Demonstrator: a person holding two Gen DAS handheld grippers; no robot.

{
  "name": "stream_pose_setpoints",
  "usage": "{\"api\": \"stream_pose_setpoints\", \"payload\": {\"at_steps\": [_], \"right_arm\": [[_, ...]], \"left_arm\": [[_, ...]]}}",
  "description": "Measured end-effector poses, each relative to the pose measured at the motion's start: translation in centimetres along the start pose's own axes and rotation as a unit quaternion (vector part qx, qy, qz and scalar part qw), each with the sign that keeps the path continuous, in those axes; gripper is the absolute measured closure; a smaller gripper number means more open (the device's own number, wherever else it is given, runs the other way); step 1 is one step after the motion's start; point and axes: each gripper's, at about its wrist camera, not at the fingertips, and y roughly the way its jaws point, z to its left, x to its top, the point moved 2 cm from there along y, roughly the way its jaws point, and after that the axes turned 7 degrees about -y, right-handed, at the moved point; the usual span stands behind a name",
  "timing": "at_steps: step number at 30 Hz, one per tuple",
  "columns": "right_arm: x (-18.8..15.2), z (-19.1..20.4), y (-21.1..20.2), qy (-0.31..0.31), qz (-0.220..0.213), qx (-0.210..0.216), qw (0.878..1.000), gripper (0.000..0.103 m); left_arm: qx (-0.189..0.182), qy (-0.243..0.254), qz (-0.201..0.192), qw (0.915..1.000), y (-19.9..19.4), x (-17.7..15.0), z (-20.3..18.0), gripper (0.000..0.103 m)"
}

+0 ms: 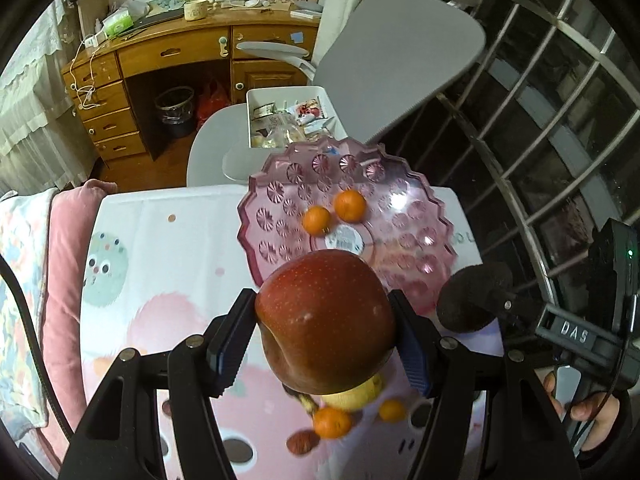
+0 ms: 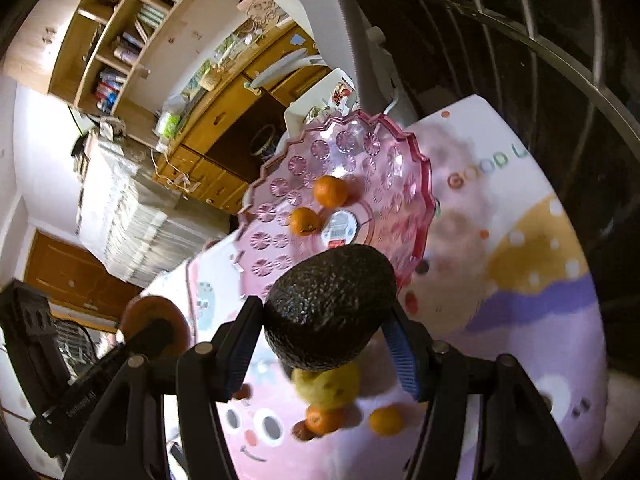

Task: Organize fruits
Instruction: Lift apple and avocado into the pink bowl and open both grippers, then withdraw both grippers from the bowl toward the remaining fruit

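The pink glass fruit plate (image 1: pixel 276 216), mid-frame in both views, already holds two mandarins (image 1: pixel 350 206) near its centre, so each load should come down on bare glass beside them. The left gripper (image 1: pixel 324 340) is clamped on a red apple (image 1: pixel 324 320). The right gripper (image 2: pixel 324 334) clasps a dark avocado (image 2: pixel 330 304), low centre; lower both gently before releasing so nothing rolls.

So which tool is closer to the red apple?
Left. The left tool is clamped on the red apple, one pad on each side. The right tool holds the avocado just to the apple's right, not touching it.
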Motion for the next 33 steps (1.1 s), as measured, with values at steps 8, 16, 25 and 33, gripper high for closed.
{"api": "stream_pose_setpoints", "payload": {"at_steps": [8,16,25,33], "right_arm": [[2.2,-0.8,4.0,-0.057,0.029,-0.047,0.997,0.042],[2.6,-1.2,6.2,-0.090,0.054,-0.057,0.993,0.042],[2.3,-0.7,7.0,-0.094,0.065,-0.029,0.993,0.042],[1.6,-0.1,5.7,-0.081,0.064,-0.015,0.995,0.042]], "left_arm": [[0.008,-0.034,0.033,0.9988,6.2,1.8,0.1,0.039],[0.019,-0.048,0.065,0.9965,10.1,1.3,-0.1,0.038],[0.021,-0.059,0.089,0.9941,11.5,0.9,-0.1,0.036],[0.006,-0.047,0.055,0.9974,8.2,1.2,-1.2,0.024]]}}
